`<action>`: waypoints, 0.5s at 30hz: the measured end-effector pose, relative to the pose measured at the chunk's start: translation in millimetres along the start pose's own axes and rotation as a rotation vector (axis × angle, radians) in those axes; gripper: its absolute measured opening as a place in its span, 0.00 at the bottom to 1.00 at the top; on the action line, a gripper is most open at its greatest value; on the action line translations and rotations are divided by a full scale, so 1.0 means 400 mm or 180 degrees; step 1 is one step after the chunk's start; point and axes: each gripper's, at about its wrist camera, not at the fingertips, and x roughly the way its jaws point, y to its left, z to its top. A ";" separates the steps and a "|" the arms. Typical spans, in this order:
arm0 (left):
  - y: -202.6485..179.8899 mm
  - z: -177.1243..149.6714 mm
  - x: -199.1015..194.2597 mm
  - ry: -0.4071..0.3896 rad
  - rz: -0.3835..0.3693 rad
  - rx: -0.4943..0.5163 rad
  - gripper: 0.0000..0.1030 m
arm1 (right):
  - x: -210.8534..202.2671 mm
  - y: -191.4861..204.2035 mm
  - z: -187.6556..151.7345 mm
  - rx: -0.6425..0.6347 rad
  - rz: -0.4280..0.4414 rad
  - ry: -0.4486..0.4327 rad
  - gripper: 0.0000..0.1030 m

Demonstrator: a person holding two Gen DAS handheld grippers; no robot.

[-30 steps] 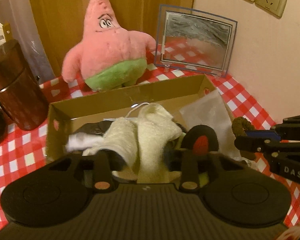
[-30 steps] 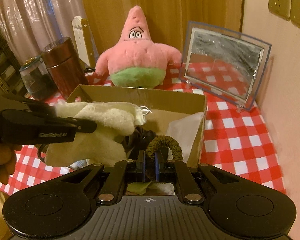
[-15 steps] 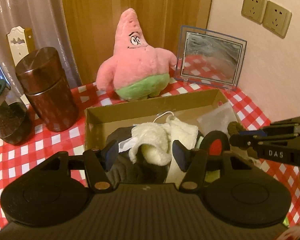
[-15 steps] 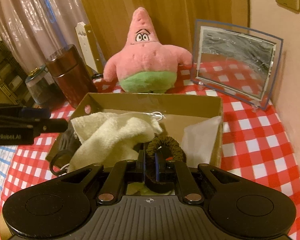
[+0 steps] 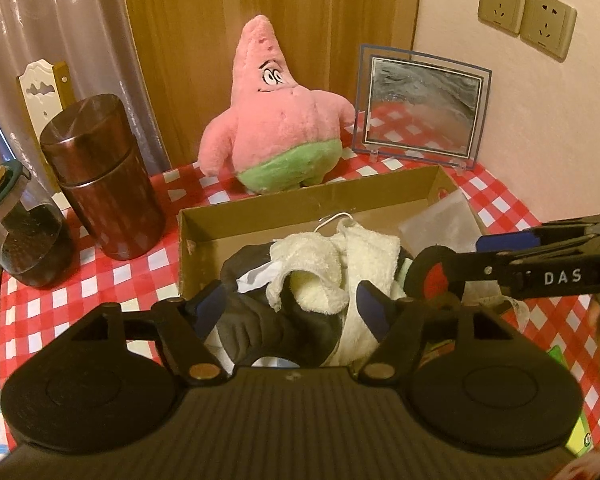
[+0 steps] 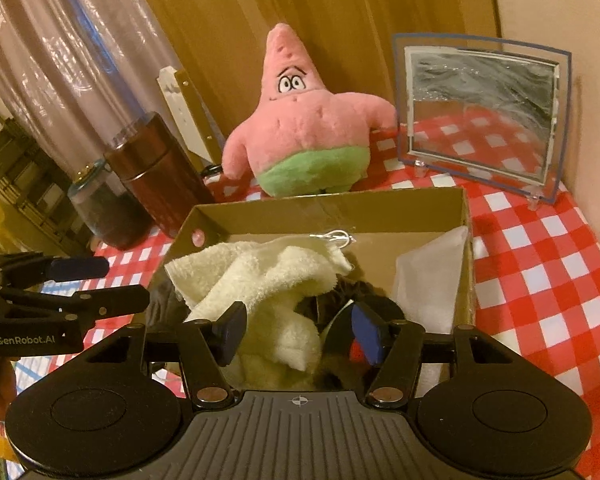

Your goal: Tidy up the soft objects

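Observation:
A shallow cardboard box point(image 5: 300, 204) point(image 6: 332, 208) sits on the checked table. Inside lie a cream towel point(image 5: 332, 256) point(image 6: 268, 276), dark cloth items point(image 5: 268, 324) and a white cloth point(image 6: 428, 276) at the right end. A pink plush starfish point(image 5: 276, 120) point(image 6: 304, 128) stands behind the box. My left gripper point(image 5: 292, 304) is open and empty above the box's near side; it shows at the left of the right wrist view point(image 6: 100, 284). My right gripper point(image 6: 296, 328) is open and empty above the towel; it also reaches in from the right of the left wrist view point(image 5: 496, 248).
A brown canister point(image 5: 104, 184) point(image 6: 160, 176) and a glass jar point(image 5: 20, 232) stand left of the box. A clear picture frame point(image 5: 420, 108) point(image 6: 480, 116) stands at the back right by the wall. A black and red round item point(image 5: 432, 276) lies in the box.
My left gripper let go of the cream towel, opened and pulled back. My right gripper opened and released the dark hair tie, which is out of sight now.

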 end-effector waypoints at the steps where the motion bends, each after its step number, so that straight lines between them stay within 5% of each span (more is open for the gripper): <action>1: 0.000 0.000 -0.005 -0.0003 -0.0003 -0.0003 0.68 | -0.005 -0.001 -0.001 0.0010 -0.0011 -0.0009 0.57; 15: -0.013 -0.023 -0.144 -0.0071 0.0137 -0.0127 0.87 | -0.128 0.040 -0.030 0.0030 -0.0152 -0.0014 0.57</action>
